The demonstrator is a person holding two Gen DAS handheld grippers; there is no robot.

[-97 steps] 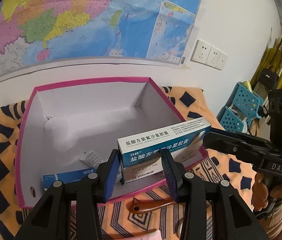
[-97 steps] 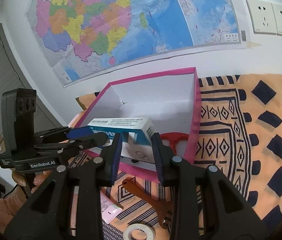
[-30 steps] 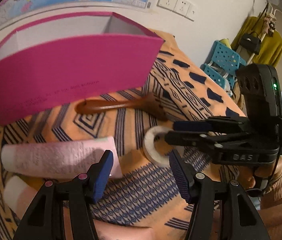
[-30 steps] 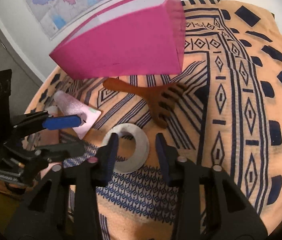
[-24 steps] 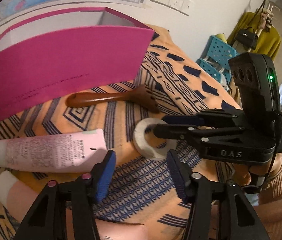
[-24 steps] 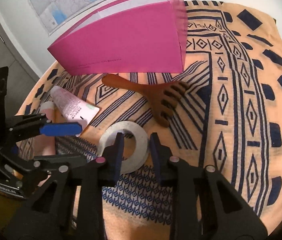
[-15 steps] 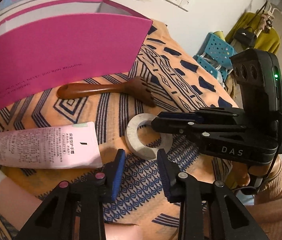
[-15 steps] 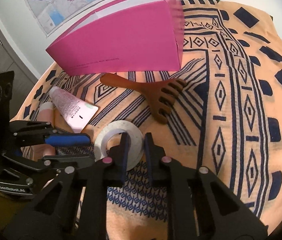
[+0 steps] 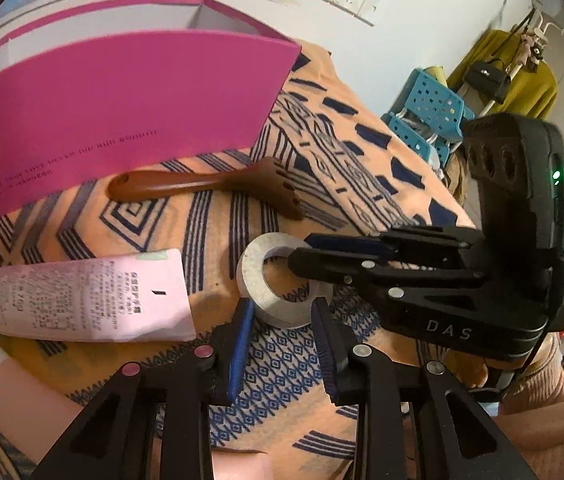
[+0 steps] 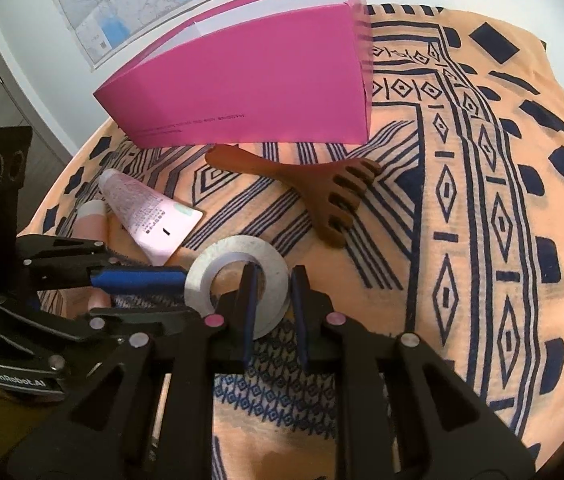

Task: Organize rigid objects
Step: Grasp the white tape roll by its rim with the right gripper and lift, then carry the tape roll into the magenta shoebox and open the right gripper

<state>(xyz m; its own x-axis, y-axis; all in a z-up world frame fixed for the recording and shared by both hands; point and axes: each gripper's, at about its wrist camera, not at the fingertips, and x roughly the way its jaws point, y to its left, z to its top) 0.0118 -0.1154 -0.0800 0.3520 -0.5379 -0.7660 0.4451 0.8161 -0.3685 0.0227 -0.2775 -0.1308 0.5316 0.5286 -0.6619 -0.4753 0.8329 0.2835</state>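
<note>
A grey-white tape roll [image 9: 260, 280] lies on the patterned orange cloth [image 9: 242, 364], in front of the pink box [image 9: 122, 100]. My left gripper [image 9: 282, 308] has its blue pads on either side of the roll's near rim and is shut on it. My right gripper [image 10: 274, 280] comes in from the side. One of its fingers sits in the roll's hole, the other outside, so it is shut on the roll's [image 10: 274, 256] wall. In the left wrist view the right gripper [image 9: 301, 252] reaches in from the right.
A brown wooden comb-like tool [image 10: 321, 196] lies between the tape roll and the pink box [image 10: 250, 80]. A pink tube [image 9: 82, 296] and a second pale tube [image 9: 2, 380] lie to the left. A blue plastic stool [image 9: 425, 112] stands beyond the cloth's right edge.
Both grippers, which earlier held a medicine box over the pink box, now sit low on the cloth. Their jaws have narrowed from wide apart to closed on the tape roll.
</note>
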